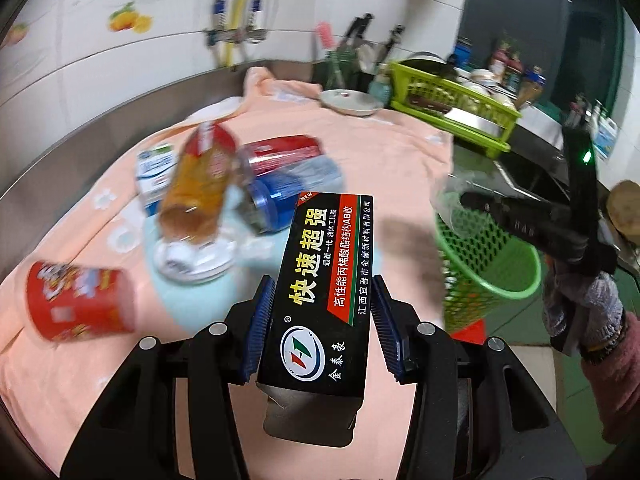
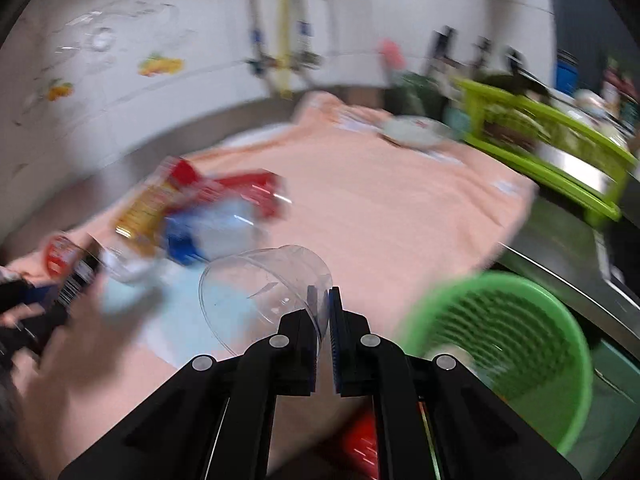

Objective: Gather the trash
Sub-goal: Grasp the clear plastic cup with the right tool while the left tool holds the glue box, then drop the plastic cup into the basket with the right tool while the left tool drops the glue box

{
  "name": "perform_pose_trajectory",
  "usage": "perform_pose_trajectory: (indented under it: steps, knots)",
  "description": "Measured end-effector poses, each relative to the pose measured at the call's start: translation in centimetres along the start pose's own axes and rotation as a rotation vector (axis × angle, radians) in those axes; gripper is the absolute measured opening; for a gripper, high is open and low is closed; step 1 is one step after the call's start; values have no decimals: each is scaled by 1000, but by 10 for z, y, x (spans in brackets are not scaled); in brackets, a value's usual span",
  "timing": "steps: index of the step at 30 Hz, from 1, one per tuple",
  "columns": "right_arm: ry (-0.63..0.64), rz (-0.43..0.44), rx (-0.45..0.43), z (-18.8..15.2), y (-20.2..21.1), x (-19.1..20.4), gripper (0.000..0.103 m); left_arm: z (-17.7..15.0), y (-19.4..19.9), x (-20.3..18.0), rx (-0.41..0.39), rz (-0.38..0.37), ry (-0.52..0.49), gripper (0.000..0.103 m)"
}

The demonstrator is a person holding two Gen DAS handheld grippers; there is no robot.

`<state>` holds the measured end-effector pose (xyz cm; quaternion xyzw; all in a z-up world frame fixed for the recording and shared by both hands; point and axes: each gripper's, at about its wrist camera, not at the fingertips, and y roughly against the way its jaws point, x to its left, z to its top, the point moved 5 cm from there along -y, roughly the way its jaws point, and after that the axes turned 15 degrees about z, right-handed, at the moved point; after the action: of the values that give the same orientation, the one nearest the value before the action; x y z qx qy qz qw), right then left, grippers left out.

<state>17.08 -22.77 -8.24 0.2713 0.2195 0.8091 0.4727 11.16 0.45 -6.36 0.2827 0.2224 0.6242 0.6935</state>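
Sitting at the right edge of the tabletop [image 1: 400, 152], which is draped in a peach cloth, is the green mesh basket [image 1: 496, 264], and what lies inside it is too blurred to make out. Behind it a lime-green dish rack [image 1: 448, 100] is stacked with dishes.

On the cloth there's a little heap of rubbish: a bottle with brown liquid [image 1: 200, 188] lying on its side, a red can [image 1: 284, 152], a blue can [image 1: 272, 204], a white-and-blue carton [image 1: 154, 172] and, nearer the left, a red paper cup [image 1: 80, 304] tipped over. Their labels are too smeared to read.

Now the writing we can read: the black box [image 1: 324, 288] carries big yellow characters 快速超强, a red band reading 高性能丙烯酸酯结构AB胶, a "NEW" tag at its top corner and 金泰 beside a round logo.

That box sits lengthwise in the left hand-held gripper [image 1: 322, 324], partly open, blue pads pressed on both its long sides, lifted over the cloth.

Over on the right, the right hand-held gripper [image 2: 323, 316] is closed tight, pinching the rim of a clear plastic cup [image 2: 264, 292], just left of the basket.
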Motion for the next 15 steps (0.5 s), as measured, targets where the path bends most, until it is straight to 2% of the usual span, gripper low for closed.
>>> perform_pose_trajectory:
  steps: [6,11,15]
  knots:
    - [-93,-151,96,-44,23,-84,6,12,-10,-47,10,-75,-34,48]
    - [-187,-177,143,-73,28,-136,6,24,-24,-92,29,-127,-78,48]
    - [-226,-175,161,-87,27,-155,7,33,-35,-124,41,-148,-121,48]
